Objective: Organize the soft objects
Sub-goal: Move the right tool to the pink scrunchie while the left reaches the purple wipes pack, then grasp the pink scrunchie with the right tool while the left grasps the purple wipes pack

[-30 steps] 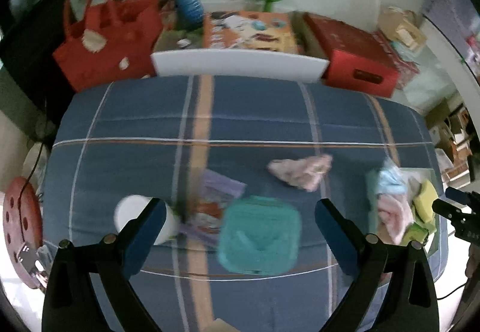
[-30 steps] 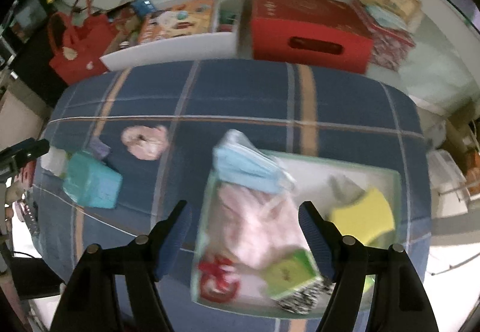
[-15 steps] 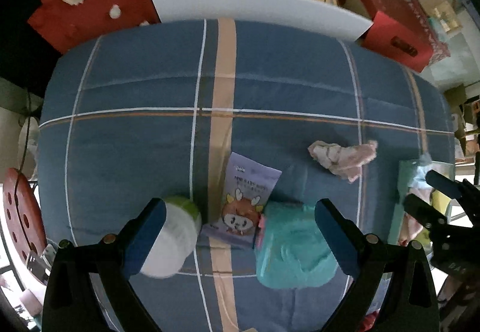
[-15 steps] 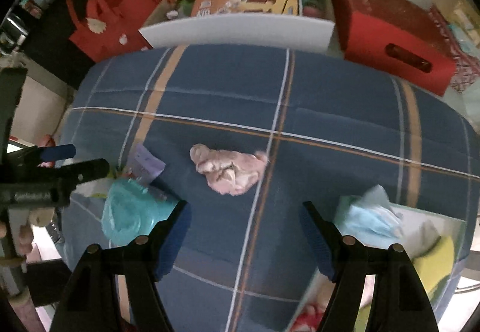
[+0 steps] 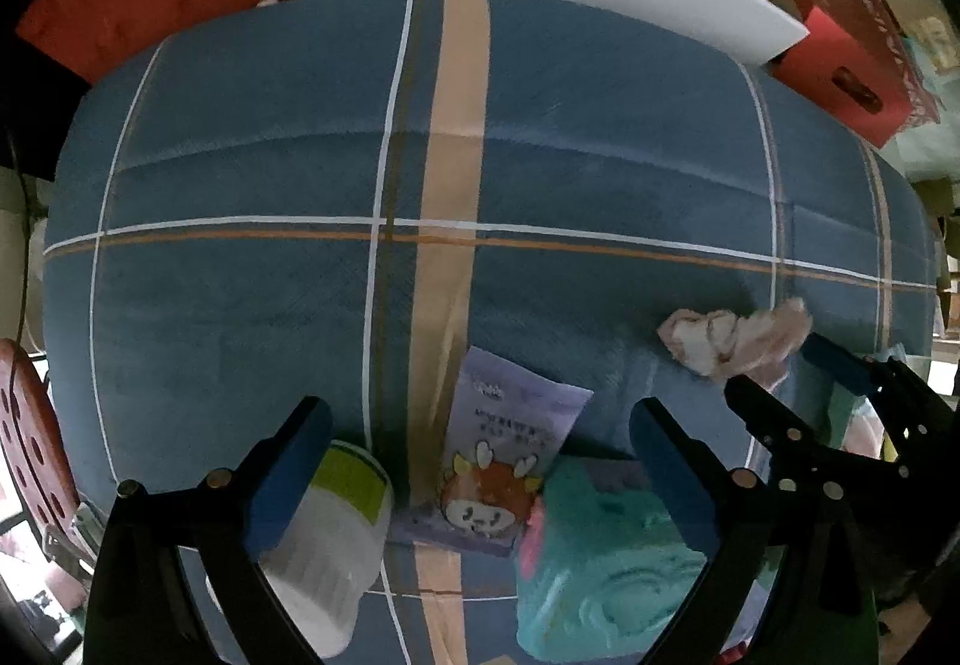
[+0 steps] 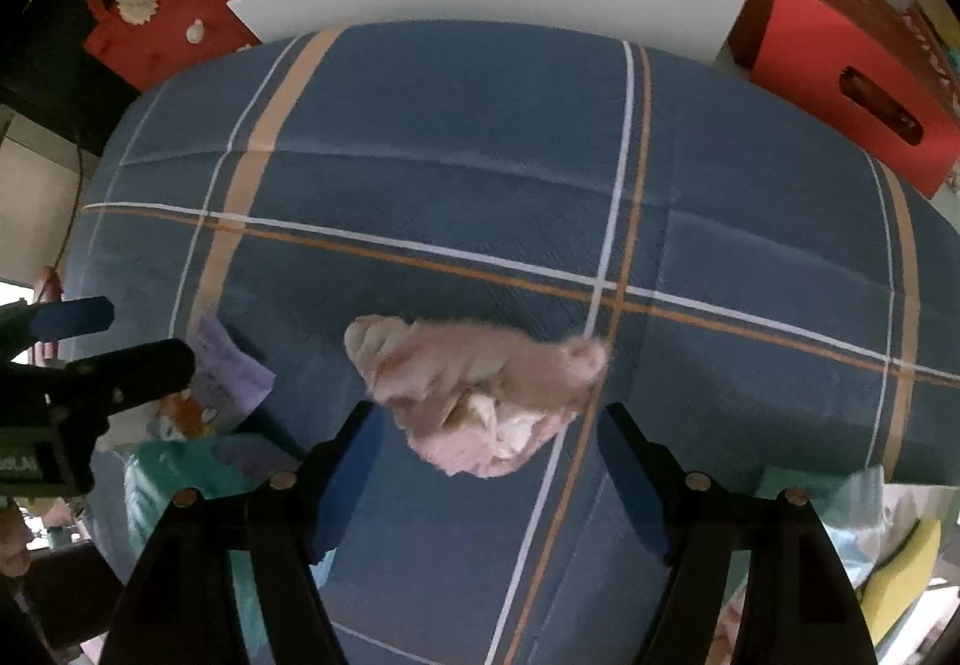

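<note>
Blue plaid padded cloth surface (image 5: 252, 173) w/ white and orange stripes was recorded as the base for all items. Crumpled pink fleece cloth (image 6: 480, 395) was found lying loose near its centre, just ahead of the right gripper (image 6: 486, 461); jaws were spread wide, nothing clamped, cloth partly between the tips but not seen pressed. Left gripper (image 5: 480, 461) was likewise spread, nothing gripped; betw. its fingers a purple printed sachet w/ cartoon figure (image 5: 504, 461) was laid flat. Beside it, a white cylindrical pack w/ green band (image 5: 330, 539) and a teal soft wipes pack (image 5: 606, 569) were noted. A green-rimmed tray (image 6: 804, 476) holding a yellow sponge (image 6: 906, 575) was logged at the right edge. Red box (image 6: 840, 47) and red tote bag (image 6: 162, 5) stood beyond the surface.
</note>
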A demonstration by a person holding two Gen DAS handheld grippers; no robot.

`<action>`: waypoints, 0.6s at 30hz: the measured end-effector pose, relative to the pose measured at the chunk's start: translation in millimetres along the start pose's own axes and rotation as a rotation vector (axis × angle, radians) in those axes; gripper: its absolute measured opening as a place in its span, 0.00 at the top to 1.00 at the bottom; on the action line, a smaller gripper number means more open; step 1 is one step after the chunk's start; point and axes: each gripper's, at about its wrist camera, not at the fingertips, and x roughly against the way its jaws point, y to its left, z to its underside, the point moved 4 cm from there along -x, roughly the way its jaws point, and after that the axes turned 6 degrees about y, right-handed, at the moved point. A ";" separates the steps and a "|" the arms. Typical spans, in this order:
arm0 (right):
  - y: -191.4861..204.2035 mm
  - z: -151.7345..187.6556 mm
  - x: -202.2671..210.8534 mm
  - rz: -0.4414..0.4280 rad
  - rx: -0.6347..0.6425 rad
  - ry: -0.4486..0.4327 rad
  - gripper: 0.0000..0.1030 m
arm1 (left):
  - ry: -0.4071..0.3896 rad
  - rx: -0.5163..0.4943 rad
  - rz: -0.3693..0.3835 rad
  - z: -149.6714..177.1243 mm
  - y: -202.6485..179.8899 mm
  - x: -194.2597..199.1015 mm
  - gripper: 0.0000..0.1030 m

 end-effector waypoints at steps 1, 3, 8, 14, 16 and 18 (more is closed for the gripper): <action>1.3 -0.3 -2.1 0.003 0.005 0.000 0.26 | 0.004 0.003 0.000 -0.8 0.3 -1.9 0.04; 3.5 0.5 -4.9 0.005 0.017 -0.005 0.33 | 0.011 -0.002 -0.004 -2.9 -0.6 -5.8 0.04; 2.0 3.0 -3.7 0.028 0.040 -0.015 0.62 | 0.032 -0.026 -0.035 -6.0 -8.5 -17.5 0.04; -9.7 9.1 7.1 0.013 0.046 -0.051 0.79 | 0.055 -0.060 -0.057 -5.9 -23.0 -29.0 0.04; -8.4 8.7 7.3 0.016 0.056 -0.054 0.81 | 0.068 -0.077 -0.057 -6.0 -28.3 -33.6 0.04; -8.7 9.8 8.0 0.007 0.059 -0.054 0.81 | 0.081 -0.077 -0.057 -8.0 -31.0 -37.9 0.04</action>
